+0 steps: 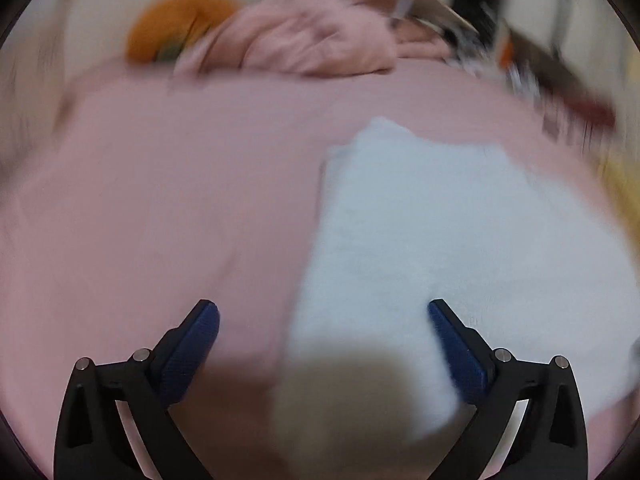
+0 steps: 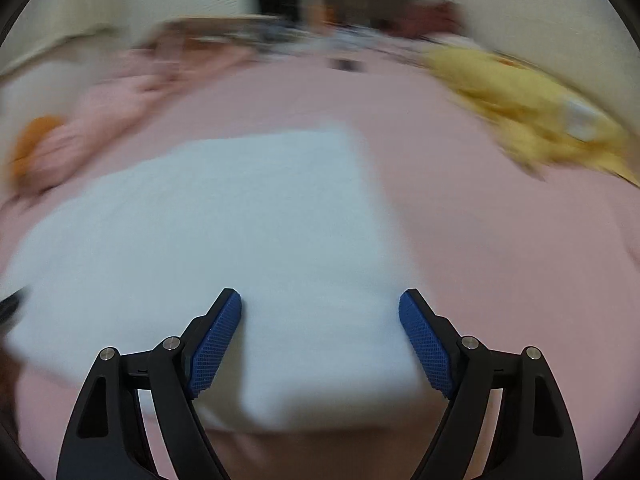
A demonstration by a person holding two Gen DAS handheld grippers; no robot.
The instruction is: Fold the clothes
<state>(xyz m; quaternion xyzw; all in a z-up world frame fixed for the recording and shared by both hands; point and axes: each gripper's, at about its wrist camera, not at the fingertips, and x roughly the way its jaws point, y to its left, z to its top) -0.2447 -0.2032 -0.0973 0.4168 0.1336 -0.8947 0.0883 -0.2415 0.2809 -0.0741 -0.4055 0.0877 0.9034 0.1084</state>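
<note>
A white folded cloth (image 1: 440, 240) lies flat on the pink bed sheet (image 1: 160, 200). My left gripper (image 1: 323, 314) is open and empty, just above the cloth's near left edge. In the right wrist view the same white cloth (image 2: 224, 232) fills the centre left on the pink sheet (image 2: 500, 260). My right gripper (image 2: 320, 304) is open and empty, over the cloth's near right corner. Both views are motion-blurred.
A crumpled pink garment (image 1: 304, 40) and an orange item (image 1: 176, 20) lie at the far side of the bed. A yellow garment (image 2: 532, 112) lies at the far right. Cluttered dark items (image 1: 540, 64) sit at the back right edge.
</note>
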